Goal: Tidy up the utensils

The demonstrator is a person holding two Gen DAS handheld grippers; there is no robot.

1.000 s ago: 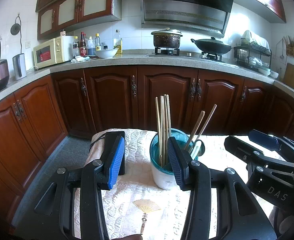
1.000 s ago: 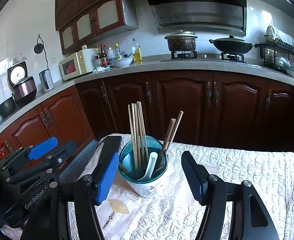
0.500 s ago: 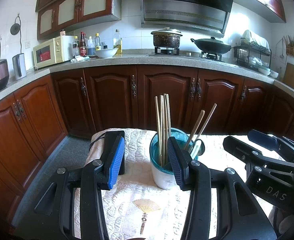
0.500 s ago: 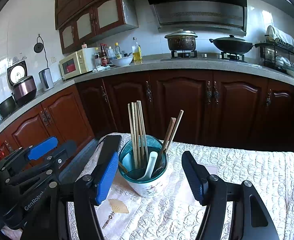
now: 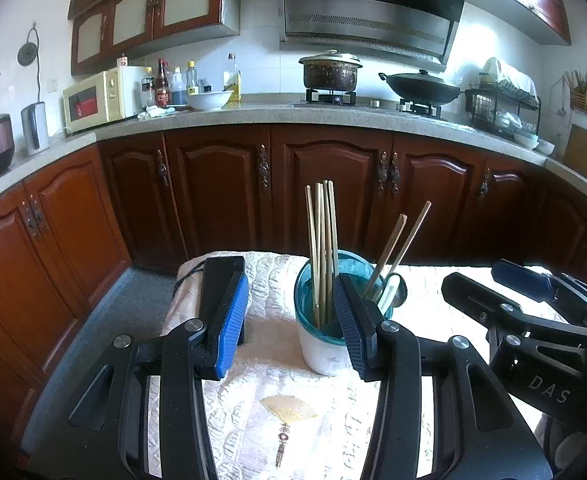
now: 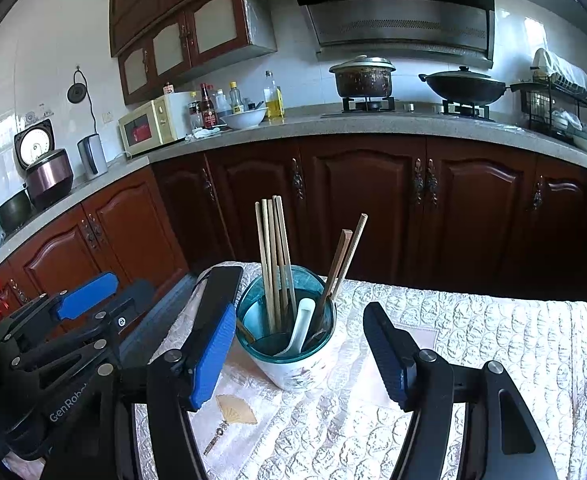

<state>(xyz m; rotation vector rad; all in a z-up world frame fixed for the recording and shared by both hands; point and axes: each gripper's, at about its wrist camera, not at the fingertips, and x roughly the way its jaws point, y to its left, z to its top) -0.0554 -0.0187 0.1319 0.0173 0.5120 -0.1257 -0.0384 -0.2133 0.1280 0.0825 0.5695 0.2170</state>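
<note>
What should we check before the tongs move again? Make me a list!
1. Left tongs open and holding nothing: ok.
2. Right tongs open and holding nothing: ok.
3. Holder cup standing upright on the tablecloth: ok.
4. Chopsticks and white spoon inside the cup: ok.
5. Nothing left to put away: not ok, a small fan charm lies on the cloth.
6. Whether the fan belongs in the cup: cannot tell.
</note>
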